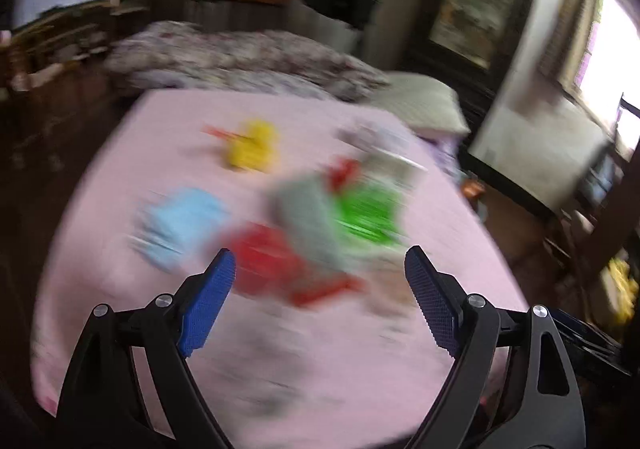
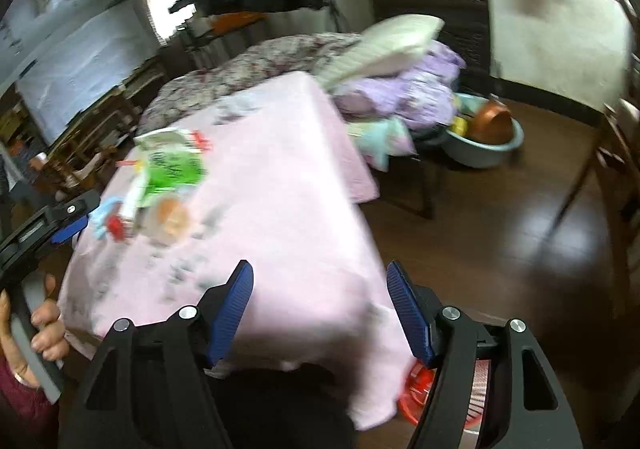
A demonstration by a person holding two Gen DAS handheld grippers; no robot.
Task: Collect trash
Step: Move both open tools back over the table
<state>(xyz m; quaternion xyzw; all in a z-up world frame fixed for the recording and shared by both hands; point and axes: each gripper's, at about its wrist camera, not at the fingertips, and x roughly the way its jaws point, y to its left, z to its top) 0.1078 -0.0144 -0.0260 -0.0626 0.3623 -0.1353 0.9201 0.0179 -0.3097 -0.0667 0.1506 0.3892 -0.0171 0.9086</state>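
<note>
Blue ribbed pads [image 1: 208,309] of the left gripper [image 1: 318,309] are seen nearest the left wrist camera, spread wide with nothing between them, above the pink tablecloth [image 1: 120,289]. Beyond the pads, the trash is scattered on that cloth, all of it blurred: a red wrapper [image 1: 268,257] just past the left pad, a light blue wrapper [image 1: 180,225] to its left, a grey packet [image 1: 308,217] and a green packet [image 1: 368,213] to its right, and a yellow piece [image 1: 252,145] farther back. No finer detail can be made out.

In the right wrist view, the right gripper [image 2: 320,309] is likewise held well open and empty, over the near corner of the pink tablecloth [image 2: 280,189]. The same litter is seen on the far left part of the cloth: a green packet [image 2: 172,169], a round orange-topped item [image 2: 170,219] and a small red piece [image 2: 114,227]. The left gripper [image 2: 60,221] is seen at the cloth's left edge, gripped by a hand [image 2: 44,325].

A red basket [image 2: 416,393] is partly seen below the cloth's near right corner, behind the right pad; its contents cannot be told. To the right of the cloth, beyond it, a pale blue basin [image 2: 480,153] stands on the dark floor [image 2: 500,249] with a copper-coloured bowl [image 2: 492,125] tilted inside it. Purple bedding [image 2: 412,97] and a pale pillow [image 2: 392,41] are piled beside the cloth's far right corner.
</note>
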